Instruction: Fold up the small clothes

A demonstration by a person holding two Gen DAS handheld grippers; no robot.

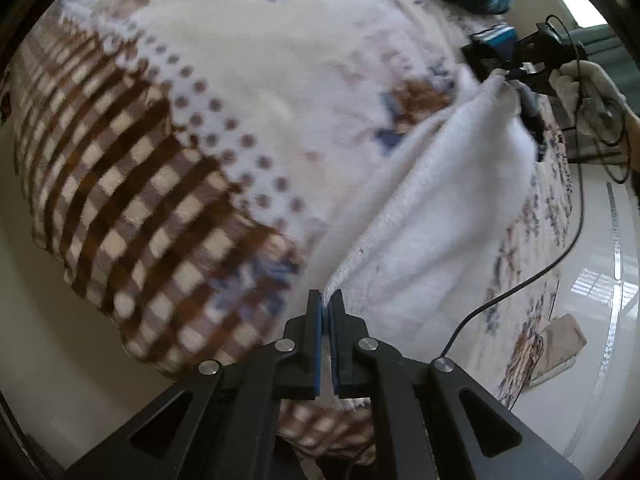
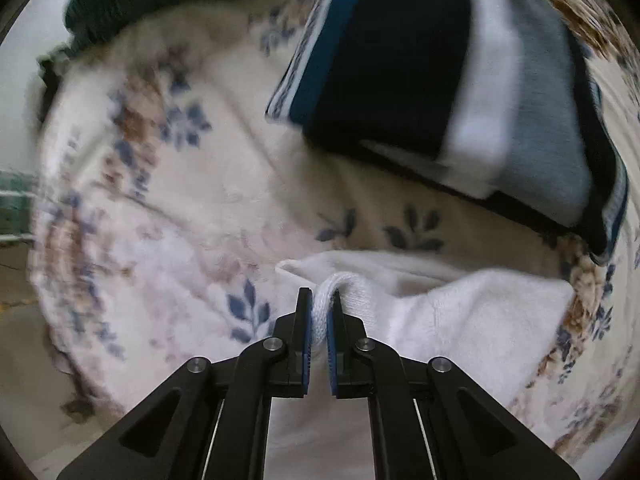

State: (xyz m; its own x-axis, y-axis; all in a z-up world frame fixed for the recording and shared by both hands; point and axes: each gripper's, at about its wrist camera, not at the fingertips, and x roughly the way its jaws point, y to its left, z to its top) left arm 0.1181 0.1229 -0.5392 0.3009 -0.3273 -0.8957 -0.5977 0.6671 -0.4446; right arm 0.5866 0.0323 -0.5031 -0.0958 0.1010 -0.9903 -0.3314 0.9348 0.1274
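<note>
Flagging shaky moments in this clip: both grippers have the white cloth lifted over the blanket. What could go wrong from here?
1. The left gripper pinches only the very edge of the white cloth; it might slip out.
2. The right gripper clamps a bunched fold, so the crease may come out uneven.
3. The hanging cloth could brush the folded stack nearby.
</note>
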